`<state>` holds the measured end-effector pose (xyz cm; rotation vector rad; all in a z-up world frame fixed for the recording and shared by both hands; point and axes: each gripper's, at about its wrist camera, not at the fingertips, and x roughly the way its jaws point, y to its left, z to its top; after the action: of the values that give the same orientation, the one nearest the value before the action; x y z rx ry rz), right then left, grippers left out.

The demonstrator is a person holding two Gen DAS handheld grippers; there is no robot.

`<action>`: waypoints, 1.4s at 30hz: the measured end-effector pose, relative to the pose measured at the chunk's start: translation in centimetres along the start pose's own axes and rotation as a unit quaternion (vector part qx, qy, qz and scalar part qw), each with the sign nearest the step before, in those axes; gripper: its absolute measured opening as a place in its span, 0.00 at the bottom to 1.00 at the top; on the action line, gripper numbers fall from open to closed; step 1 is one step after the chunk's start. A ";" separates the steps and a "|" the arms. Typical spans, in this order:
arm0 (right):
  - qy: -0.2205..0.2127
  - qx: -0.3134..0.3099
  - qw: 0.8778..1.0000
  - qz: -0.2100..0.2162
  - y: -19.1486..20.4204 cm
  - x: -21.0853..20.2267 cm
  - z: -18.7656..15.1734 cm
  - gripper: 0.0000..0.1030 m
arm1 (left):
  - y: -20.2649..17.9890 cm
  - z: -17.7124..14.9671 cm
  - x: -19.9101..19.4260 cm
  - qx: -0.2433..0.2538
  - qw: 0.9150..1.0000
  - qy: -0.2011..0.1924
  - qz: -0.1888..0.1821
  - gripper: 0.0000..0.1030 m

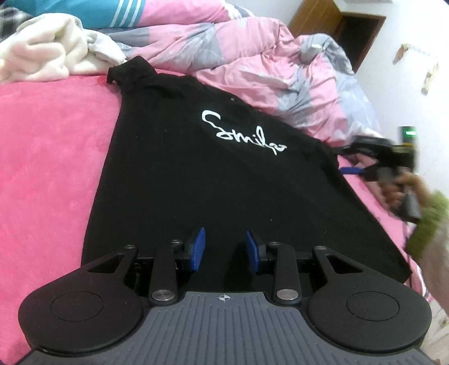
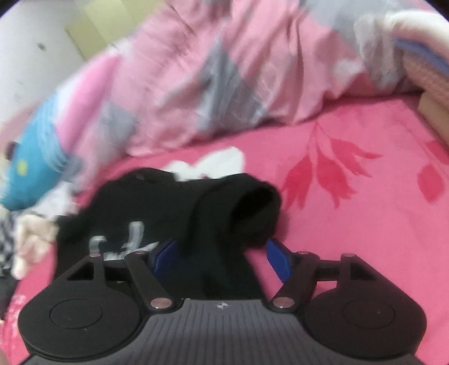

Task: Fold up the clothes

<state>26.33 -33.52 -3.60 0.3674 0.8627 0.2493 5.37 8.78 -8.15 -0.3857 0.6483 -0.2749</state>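
Observation:
A black T-shirt (image 1: 196, 174) with white script lettering lies flat on the pink bedsheet (image 1: 50, 157). My left gripper (image 1: 226, 250) hovers open over its lower hem with nothing between the blue pads. At the shirt's right side a hand (image 1: 398, 188) holds my right gripper (image 1: 348, 165), which is blurred in the left wrist view. In the right wrist view that gripper (image 2: 221, 257) stands open, its blue pads (image 2: 277, 261) wide apart on either side of the bunched black sleeve (image 2: 252, 213). The whole right wrist view is blurred.
A crumpled pink and grey quilt (image 1: 252, 56) runs along the far side of the bed. A white fleece blanket (image 1: 39, 56) and a teal striped pillow (image 1: 84, 11) lie at the back left. A green sleeve (image 1: 429, 224) enters from the right.

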 end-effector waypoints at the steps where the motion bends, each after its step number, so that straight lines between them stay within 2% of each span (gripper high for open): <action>1: 0.009 0.011 1.000 0.006 -0.6 1.2 0.3 0.60 | 0.1 0.0 0.1 -0.001 1.000 -0.002 -0.002 0.31; 2: 0.018 0.022 0.999 0.015 -1.2 2.3 0.5 0.51 | 0.2 0.0 0.1 -0.001 1.000 -0.005 -0.005 0.31; 3: 0.018 0.032 0.999 0.024 -1.5 3.0 0.7 0.26 | 0.3 0.0 0.1 -0.002 1.000 -0.006 -0.007 0.31; 4: 0.015 0.037 0.999 0.037 -1.7 3.3 0.9 0.12 | 0.4 0.0 0.1 -0.005 1.000 -0.006 -0.010 0.31; 7: -0.055 0.011 0.998 0.033 -1.3 1.9 1.1 0.12 | 0.7 0.1 0.1 -0.013 1.000 -0.005 -0.017 0.31; 9: -0.079 0.015 0.996 0.032 -1.7 1.8 1.0 0.12 | 0.9 0.2 0.1 -0.019 1.000 -0.005 -0.023 0.31; 14: -0.078 0.049 0.996 0.002 -3.7 4.5 0.1 0.13 | 1.5 0.2 0.0 -0.029 0.999 -0.003 -0.035 0.31; 17: -0.077 0.111 0.990 0.036 -5.6 4.7 0.1 0.16 | 1.5 0.3 0.0 -0.027 0.999 -0.003 -0.034 0.30; 18: -0.077 0.131 0.988 0.042 -6.2 4.2 0.4 0.20 | 1.4 0.2 0.0 -0.026 0.999 -0.004 -0.033 0.30; 20: -0.096 0.157 0.983 0.019 -6.9 2.2 0.8 0.26 | 1.4 0.2 0.0 -0.023 0.999 -0.005 -0.033 0.30; 23: -0.116 0.147 0.982 -0.006 -7.3 -2.0 1.3 0.28 | 1.5 0.2 0.0 -0.024 0.999 -0.006 -0.036 0.30; 26: -0.093 0.084 0.992 0.005 -5.8 -5.8 0.7 0.28 | 1.6 0.3 -0.1 -0.026 0.999 -0.008 -0.038 0.30; 29: -0.047 -0.005 0.999 0.027 -2.5 -8.6 -2.0 0.28 | 1.6 0.5 -1.1 -0.035 0.999 -0.012 -0.034 0.31; 31: -0.023 -0.068 0.997 0.013 -0.3 -9.5 -4.5 0.27 | 1.5 0.7 -1.8 -0.040 0.999 -0.015 -0.031 0.31; 33: -0.012 -0.103 0.995 -0.016 0.8 -10.5 -6.8 0.27 | 1.4 0.9 -2.5 -0.046 0.998 -0.017 -0.028 0.31; 37: -0.014 -0.008 1.000 -0.014 -2.5 -14.3 -10.4 0.28 | 1.3 0.9 -4.2 -0.048 0.999 -0.017 -0.015 0.32; 39: -0.013 0.050 0.999 -0.008 -4.6 -16.1 -12.5 0.28 | 1.2 0.7 -5.3 -0.039 0.999 -0.012 -0.001 0.32; 42: 0.003 0.086 0.996 -0.017 -6.7 -17.3 -15.1 0.28 | 0.9 0.4 -7.0 -0.026 0.999 -0.002 0.024 0.32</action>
<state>4.20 -42.58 -3.42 0.5126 0.8979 0.1438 0.43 12.26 -4.57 -0.4186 0.6616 -0.2114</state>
